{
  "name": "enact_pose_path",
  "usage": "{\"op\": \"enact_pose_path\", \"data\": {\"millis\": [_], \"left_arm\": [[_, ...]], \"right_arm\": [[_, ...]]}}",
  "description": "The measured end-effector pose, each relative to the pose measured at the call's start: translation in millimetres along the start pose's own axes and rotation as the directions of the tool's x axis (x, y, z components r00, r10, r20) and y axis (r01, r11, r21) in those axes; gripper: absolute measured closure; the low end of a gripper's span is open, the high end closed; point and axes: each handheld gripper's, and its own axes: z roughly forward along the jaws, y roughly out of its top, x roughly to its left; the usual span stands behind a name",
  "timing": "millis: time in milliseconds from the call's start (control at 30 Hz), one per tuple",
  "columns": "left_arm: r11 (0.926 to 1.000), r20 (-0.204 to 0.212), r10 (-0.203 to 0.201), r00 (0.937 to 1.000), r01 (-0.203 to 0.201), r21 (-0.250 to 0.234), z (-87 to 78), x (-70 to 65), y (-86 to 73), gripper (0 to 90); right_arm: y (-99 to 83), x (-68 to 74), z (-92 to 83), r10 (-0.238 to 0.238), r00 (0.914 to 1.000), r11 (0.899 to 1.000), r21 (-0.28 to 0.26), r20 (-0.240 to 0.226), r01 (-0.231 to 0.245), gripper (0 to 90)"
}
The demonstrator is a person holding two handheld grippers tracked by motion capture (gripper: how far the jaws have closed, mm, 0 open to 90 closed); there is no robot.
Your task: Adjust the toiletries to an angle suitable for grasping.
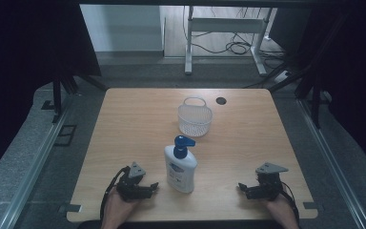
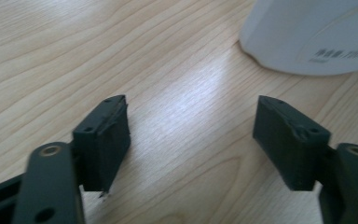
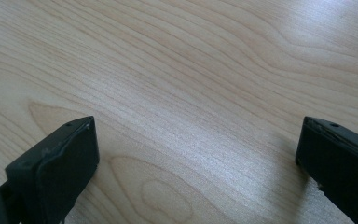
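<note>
A white pump bottle (image 1: 180,166) with a blue pump head stands upright near the table's front middle. Behind it sits a white mesh basket (image 1: 195,117) with a handle. My left gripper (image 1: 152,187) rests on the table just left of the bottle, open, its jaws pointing at the bottle. In the left gripper view the bottle's white base (image 2: 312,35) lies ahead at the upper right, apart from the open jaws around my left gripper (image 2: 191,135). My right gripper (image 1: 242,188) rests at the front right, open, with bare wood between its jaws (image 3: 196,154).
The wooden table (image 1: 138,124) has a round cable hole (image 1: 220,100) near its far edge. Dark curtains flank both sides. A white desk frame (image 1: 224,28) and cables stand on the floor beyond the table.
</note>
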Motion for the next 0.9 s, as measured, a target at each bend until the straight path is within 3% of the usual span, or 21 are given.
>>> {"op": "enact_pose_path", "data": {"millis": [133,233,367,500,633,900], "left_arm": [[0.9994,0.034,0.029,0.999,-0.028,-0.018,-0.5,-4.6,6.3,35.6],[0.9988,0.046,0.044,0.998,-0.043,-0.024,0.7,-6.2,11.2,50.9],[0.9988,0.068,0.034,0.9971,-0.032,-0.038,3.3,-4.3,17.5,71.4],[0.9982,0.065,0.038,0.9972,-0.035,-0.049,7.0,-3.5,23.7,82.5],[0.9975,0.074,0.04,0.9965,-0.035,-0.061,13.3,-2.4,28.9,86.2],[0.9976,0.108,0.056,0.9926,-0.052,-0.046,25.7,-9.2,36.1,85.6]], "right_arm": [[0.0,0.0,0.0,0.0,1.0,1.0,0.0,0.0,0.0,0.0],[0.0,0.0,0.0,-0.002,1.0,1.0,-0.001,0.001,0.002,0.0],[0.0,0.0,0.0,-0.001,1.0,1.0,0.0,0.0,0.001,0.0],[0.0,0.0,0.0,0.0,1.0,1.0,0.0,0.0,0.0,0.0],[0.0,0.0,0.0,-0.001,1.0,1.0,0.0,0.0,0.001,0.0],[-0.2,0.1,-0.1,-0.001,1.0,1.0,0.0,0.0,0.001,0.0]]}}
